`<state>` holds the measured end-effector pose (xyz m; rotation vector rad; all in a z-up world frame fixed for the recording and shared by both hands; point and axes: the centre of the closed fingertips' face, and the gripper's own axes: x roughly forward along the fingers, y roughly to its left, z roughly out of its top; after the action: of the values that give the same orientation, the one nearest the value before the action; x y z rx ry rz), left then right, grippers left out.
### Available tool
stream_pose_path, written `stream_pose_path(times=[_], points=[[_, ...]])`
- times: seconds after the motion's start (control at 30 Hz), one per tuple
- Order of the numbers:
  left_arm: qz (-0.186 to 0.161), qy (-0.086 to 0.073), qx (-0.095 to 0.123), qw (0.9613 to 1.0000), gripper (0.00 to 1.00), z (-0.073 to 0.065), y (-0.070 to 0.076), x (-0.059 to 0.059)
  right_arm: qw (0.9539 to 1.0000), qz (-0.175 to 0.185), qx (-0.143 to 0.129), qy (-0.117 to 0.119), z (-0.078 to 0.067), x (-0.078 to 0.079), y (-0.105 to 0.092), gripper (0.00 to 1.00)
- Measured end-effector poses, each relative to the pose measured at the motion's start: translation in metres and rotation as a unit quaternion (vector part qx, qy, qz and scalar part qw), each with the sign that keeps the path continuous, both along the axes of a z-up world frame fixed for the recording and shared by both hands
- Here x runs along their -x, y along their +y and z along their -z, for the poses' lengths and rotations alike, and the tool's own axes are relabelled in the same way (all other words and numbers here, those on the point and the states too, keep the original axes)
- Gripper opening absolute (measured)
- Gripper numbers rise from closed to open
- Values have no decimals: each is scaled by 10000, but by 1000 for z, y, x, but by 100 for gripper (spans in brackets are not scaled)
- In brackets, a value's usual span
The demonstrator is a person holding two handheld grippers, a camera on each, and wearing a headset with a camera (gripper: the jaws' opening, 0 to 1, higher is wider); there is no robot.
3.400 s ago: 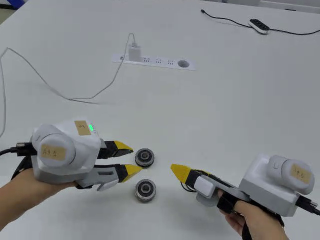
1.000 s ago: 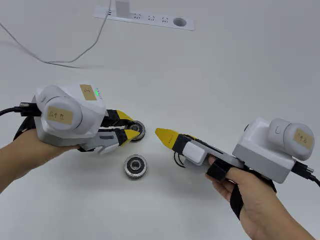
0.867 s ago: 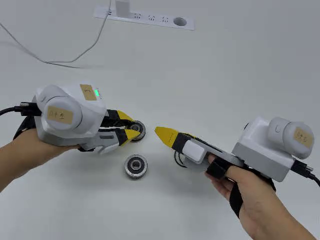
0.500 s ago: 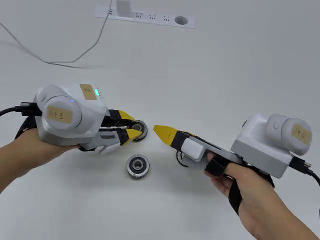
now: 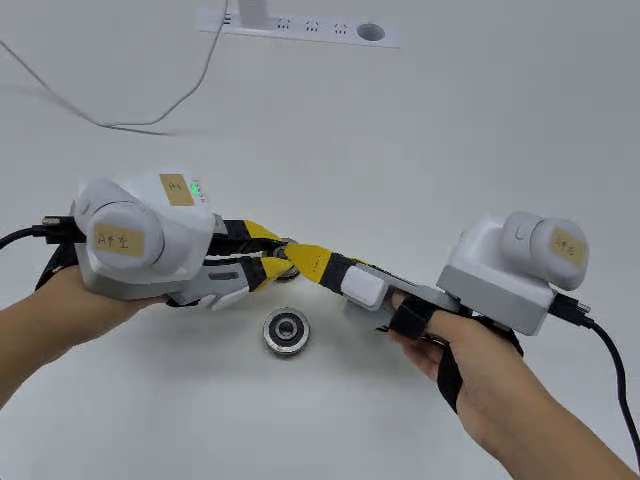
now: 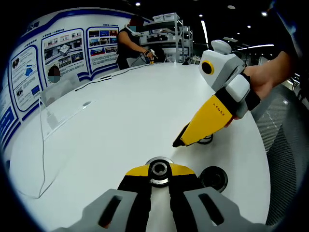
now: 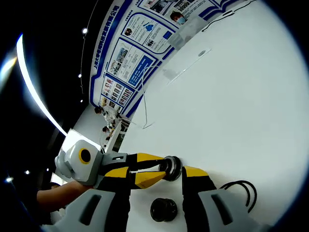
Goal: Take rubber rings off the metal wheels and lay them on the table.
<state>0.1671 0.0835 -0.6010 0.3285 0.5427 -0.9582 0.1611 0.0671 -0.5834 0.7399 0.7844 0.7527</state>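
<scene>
Rubber ring on the metal wheel clamped in our left gripper: we'd pinch only its rubber edge with the open right gripper, then peel slowly.

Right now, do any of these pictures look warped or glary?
Head view: flat, soft light; faint shadow under the loose black-rimmed metal wheel. Left gripper view: fisheye curves the white table. Right gripper view: tilted, bright light streak at left.

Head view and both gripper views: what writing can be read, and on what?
Tape labels on the left gripper: handwriting, not legible.
Sticker on the right gripper: handwriting, not legible.
Black print on its yellow tip: too small.
Wall posters: too blurred.
</scene>
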Motion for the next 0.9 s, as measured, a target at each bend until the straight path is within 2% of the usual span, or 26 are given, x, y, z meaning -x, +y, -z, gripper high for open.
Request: stream_pose_path(times=[0.4,0.53,0.9], points=[[-17,37,-6,10000,12,0,0,-1,9997,51,-205,86,5,-10,9,45],[-24,49,2,10000,12,0,0,-1,9994,22,-297,177,5,-8,15,46],[-18,73,13,10000,12,0,1,-1,9993,-10,-265,257,5,-2,19,46]])
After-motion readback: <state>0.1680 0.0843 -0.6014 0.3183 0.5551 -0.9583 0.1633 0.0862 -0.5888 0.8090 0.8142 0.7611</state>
